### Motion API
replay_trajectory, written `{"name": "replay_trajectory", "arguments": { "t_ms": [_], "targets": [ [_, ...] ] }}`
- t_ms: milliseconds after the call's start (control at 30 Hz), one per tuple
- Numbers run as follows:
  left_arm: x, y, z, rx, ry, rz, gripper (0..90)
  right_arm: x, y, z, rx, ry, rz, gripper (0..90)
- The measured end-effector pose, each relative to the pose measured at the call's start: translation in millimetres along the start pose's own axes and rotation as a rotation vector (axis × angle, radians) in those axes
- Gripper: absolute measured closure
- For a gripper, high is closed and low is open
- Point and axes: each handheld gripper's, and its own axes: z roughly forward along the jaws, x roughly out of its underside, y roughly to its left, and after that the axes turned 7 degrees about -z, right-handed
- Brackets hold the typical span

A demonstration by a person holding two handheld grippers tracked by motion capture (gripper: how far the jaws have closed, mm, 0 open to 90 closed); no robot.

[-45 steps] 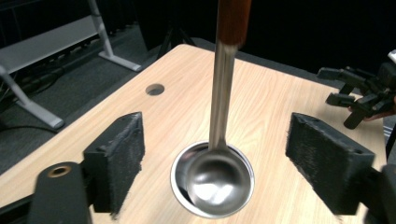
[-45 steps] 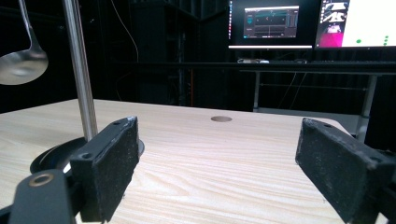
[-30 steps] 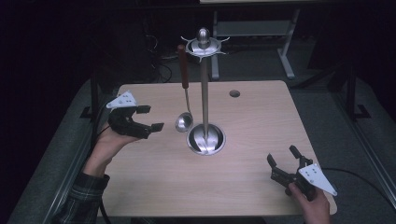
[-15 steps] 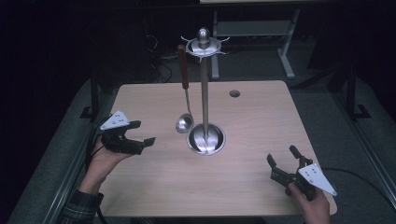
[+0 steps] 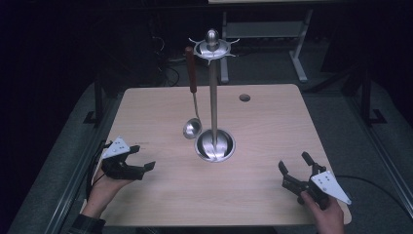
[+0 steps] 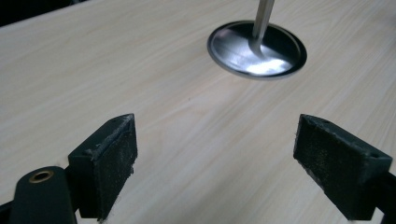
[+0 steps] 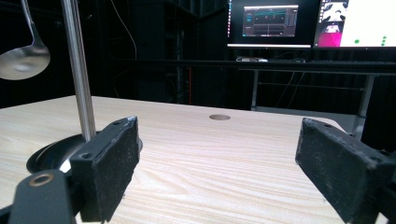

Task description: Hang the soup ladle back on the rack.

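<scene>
A steel ladle (image 5: 192,105) hangs upright from the utensil stand (image 5: 213,97) at mid-desk (image 5: 272,126), wooden handle up, bowl down. Left hand-held gripper (image 5: 138,163) and right hand-held gripper (image 5: 296,168) rest near the front corners, both spread wide, empty.

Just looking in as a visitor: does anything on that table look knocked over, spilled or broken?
Nothing stands out. The metal stand is upright on the table, the ladle hangs straight from its top, and both grippers, left and right, are open and empty.

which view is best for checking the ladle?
High view: the whole ladle shows, hanging by its brown handle from the stand, bowl above the table. The right gripper view catches just its bowl at the top left corner.
</scene>
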Motion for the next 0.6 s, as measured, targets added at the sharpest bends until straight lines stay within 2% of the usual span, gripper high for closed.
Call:
{"name": "replay_trajectory", "arguments": {
  "t_ms": [167, 367, 600],
  "targets": [
    [18.7, 0.2, -0.4, -0.034, 0.010, 0.004, 13.2, 0.0, 0.1, 0.0, 0.000, 0.000, -0.001, 13.0],
    [36.8, -0.2, 1.3, -0.044, 0.037, -0.012, 13.2, 0.0, 0.1, -0.2, 0.000, -0.002, -0.003, 13.0],
    [39.4, -1.7, 0.1, -0.050, 0.032, -0.011, 13.2, 0.0, 0.1, -0.1, 0.003, -0.001, -0.002, 13.0]
  ]
}}
